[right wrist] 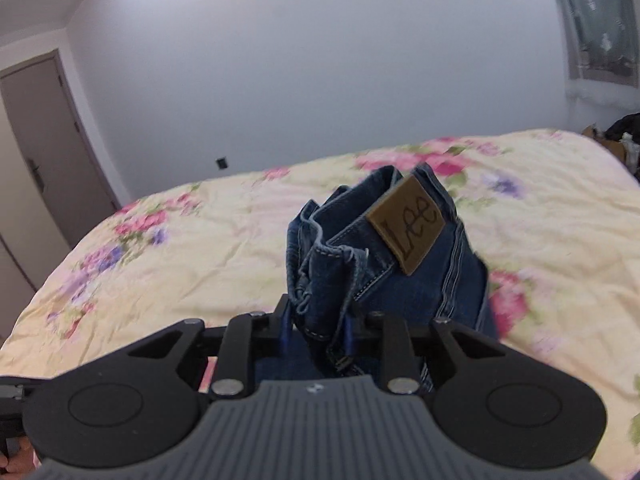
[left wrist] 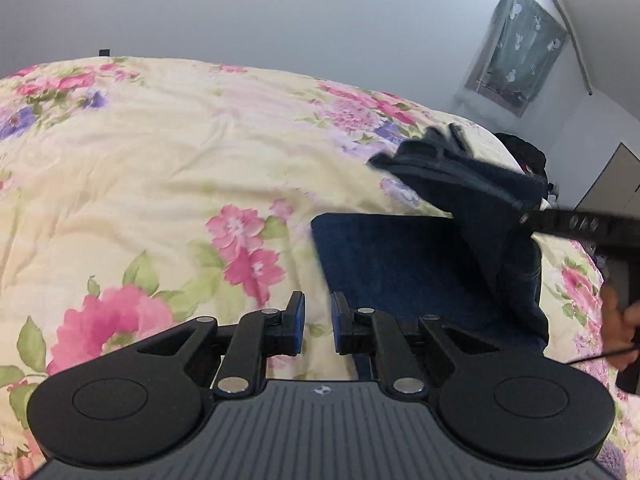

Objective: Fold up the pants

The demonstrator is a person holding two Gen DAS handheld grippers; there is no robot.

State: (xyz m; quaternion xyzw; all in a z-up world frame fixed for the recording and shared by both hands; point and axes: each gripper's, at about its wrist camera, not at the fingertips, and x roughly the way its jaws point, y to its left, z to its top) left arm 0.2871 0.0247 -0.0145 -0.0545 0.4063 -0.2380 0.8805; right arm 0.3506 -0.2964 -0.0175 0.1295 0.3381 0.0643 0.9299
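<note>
Dark blue jeans (left wrist: 420,264) lie partly flat on the floral bedspread (left wrist: 180,152), with one end lifted up at the right. My left gripper (left wrist: 318,326) hovers over the near left corner of the flat part, jaws slightly apart and empty. My right gripper (right wrist: 318,330) is shut on the waistband of the jeans (right wrist: 384,264), which stands up bunched in front of the camera with a brown Lee patch (right wrist: 408,226) showing. In the left wrist view the right gripper (left wrist: 580,222) shows as a black bar holding the raised denim.
The bed (right wrist: 200,248) fills the foreground in both views, with a grey wall behind. A door (right wrist: 44,152) stands at the left. A curtained window (left wrist: 520,44) is at the right, dark clutter (left wrist: 524,156) beside the bed. A hand (left wrist: 620,332) is at the right edge.
</note>
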